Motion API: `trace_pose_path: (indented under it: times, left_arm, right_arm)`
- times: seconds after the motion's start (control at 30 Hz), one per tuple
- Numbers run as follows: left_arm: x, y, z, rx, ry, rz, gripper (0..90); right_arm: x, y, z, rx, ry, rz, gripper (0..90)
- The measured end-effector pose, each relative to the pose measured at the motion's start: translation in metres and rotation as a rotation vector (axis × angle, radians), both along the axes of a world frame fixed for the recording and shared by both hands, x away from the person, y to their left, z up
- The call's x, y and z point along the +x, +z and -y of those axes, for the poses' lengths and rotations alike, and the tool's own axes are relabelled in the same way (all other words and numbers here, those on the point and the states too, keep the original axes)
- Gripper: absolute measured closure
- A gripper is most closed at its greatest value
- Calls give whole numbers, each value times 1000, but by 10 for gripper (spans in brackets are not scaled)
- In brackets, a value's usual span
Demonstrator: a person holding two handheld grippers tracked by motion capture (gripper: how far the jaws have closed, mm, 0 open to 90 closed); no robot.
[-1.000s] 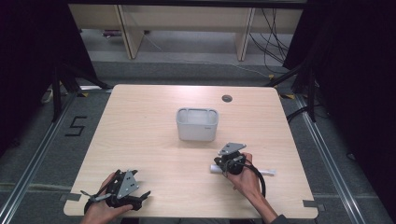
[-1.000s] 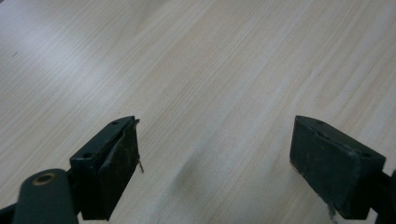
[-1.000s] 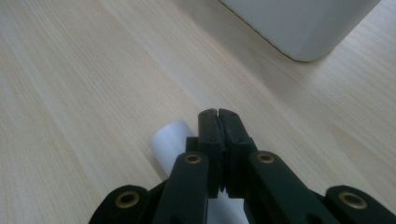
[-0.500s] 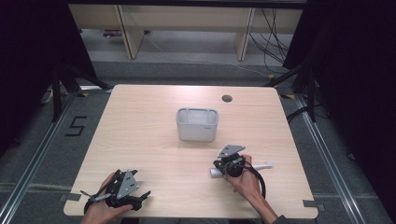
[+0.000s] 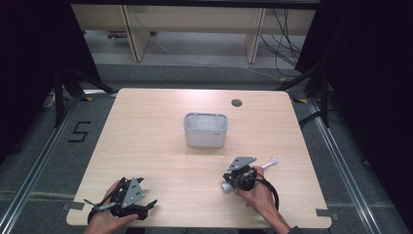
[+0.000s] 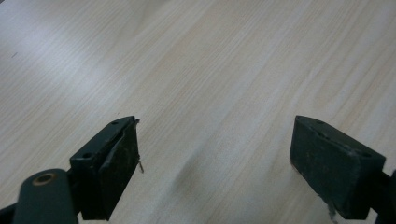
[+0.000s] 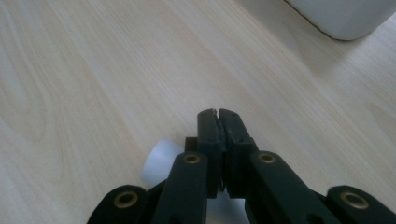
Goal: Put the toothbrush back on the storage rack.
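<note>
My right gripper (image 5: 233,179) (image 7: 218,114) is low over the near right of the table, and its jaws are shut pad against pad. A white tool lies across under the jaws. Its round tube end (image 7: 161,161) pokes out at the left and its thin handle (image 5: 269,163) sticks out to the right past the hand. Whether the jaws pinch it farther back I cannot tell. My left gripper (image 5: 143,207) (image 6: 215,163) rests at the near left corner, open, with bare wood between its jaws.
A white rectangular bin (image 5: 205,130) (image 7: 345,18) stands at the middle of the wooden table (image 5: 146,146), beyond the right gripper. A round cable hole (image 5: 236,103) sits near the far edge. Dark floor and frame rails surround the table.
The white tool's handle end has swung up and away from the near edge beside the right hand. The left gripper has stayed where it was.
</note>
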State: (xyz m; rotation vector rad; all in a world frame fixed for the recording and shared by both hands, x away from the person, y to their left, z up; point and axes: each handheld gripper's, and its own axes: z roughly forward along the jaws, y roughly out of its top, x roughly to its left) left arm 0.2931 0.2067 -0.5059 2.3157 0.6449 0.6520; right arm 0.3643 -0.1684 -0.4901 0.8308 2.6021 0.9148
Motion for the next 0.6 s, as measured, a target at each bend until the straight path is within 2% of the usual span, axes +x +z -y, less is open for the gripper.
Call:
trace_pose_path:
  times: [0.03,0.13,0.2,0.27,0.3,0.4,0.43,0.47,0.57,0.6]
  left_arm:
    - [1,0,0,1,-6,14,152]
    - [0,0,0,4,-3,4,152]
    - [0,0,0,2,-1,5,152]
    - [1,1,-1,8,-11,19,152]
    - [1,1,-1,10,-10,19,152]
    - [1,1,-1,9,-11,19,151]
    - [1,1,-1,5,-11,21,151]
    - [1,1,-1,5,-11,19,152]
    - [1,1,-1,6,-10,20,152]
    - [1,1,-1,6,-11,19,151]
  right_arm:
    - [-2,0,0,5,-6,-2,880]
    - [-3,-1,1,4,-5,10,880]
    - [-6,0,2,0,3,-10,880]
    - [-9,-1,2,-6,-2,-5,880]
    - [-9,0,3,-11,14,-20,880]
    - [-12,-1,4,-5,2,-15,880]
    - [-12,0,5,-8,10,-29,880]
    - [-12,-1,5,-1,17,-16,880]
    - [-15,0,7,-9,3,-36,880]
    - [-16,-1,7,-2,2,-25,880]
